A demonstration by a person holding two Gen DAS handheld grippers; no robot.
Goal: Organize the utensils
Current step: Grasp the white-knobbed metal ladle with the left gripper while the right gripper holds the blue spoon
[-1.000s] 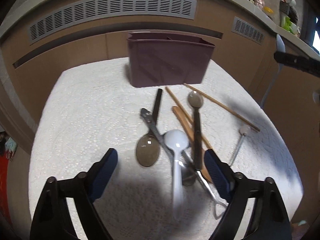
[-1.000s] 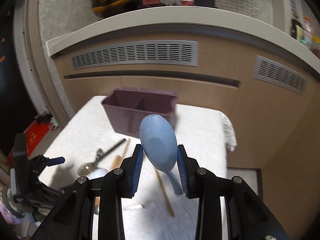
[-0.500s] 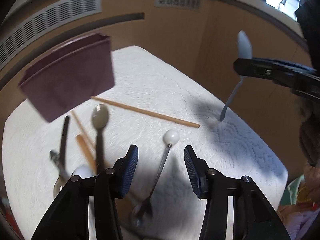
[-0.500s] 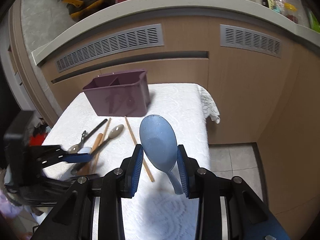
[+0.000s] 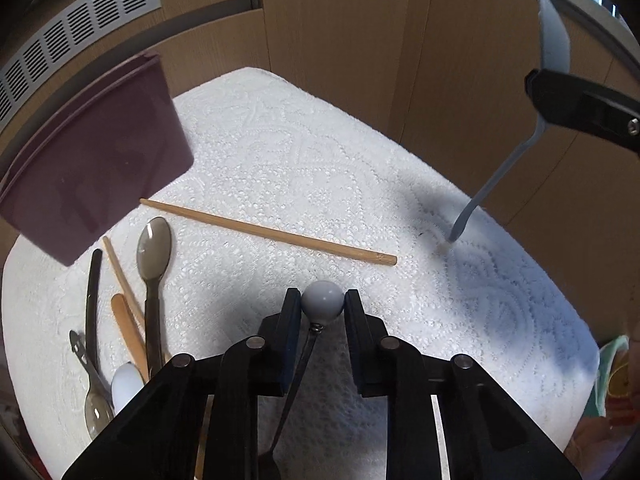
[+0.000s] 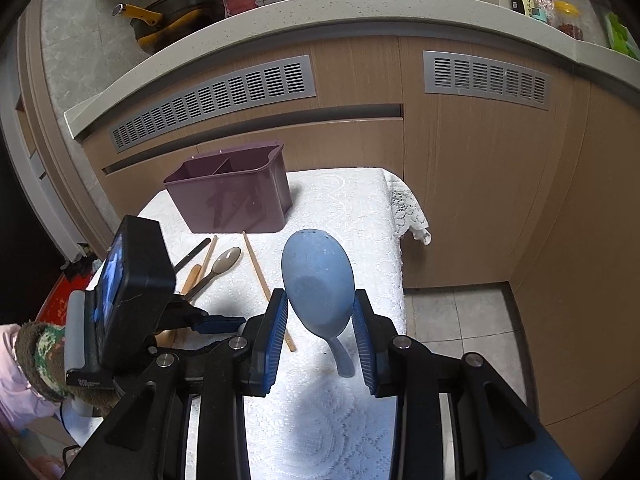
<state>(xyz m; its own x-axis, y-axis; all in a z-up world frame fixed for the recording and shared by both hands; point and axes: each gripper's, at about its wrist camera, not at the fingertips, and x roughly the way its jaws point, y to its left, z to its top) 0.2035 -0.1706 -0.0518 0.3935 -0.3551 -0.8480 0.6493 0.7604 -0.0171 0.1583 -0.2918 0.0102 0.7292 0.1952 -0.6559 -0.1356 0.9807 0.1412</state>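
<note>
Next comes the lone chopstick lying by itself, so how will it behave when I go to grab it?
The chopstick looks thin, straight and wooden: probably stiff and light. It lies flat on the lace cloth, so it may roll or skid when nudged, though the texture should slow it.

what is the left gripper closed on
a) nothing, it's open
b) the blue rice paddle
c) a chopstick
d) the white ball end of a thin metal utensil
d: in the left wrist view the left gripper has its pads pressed on the white ball, with the thin metal shaft running back under it; the blue paddle is in the right gripper.
</note>
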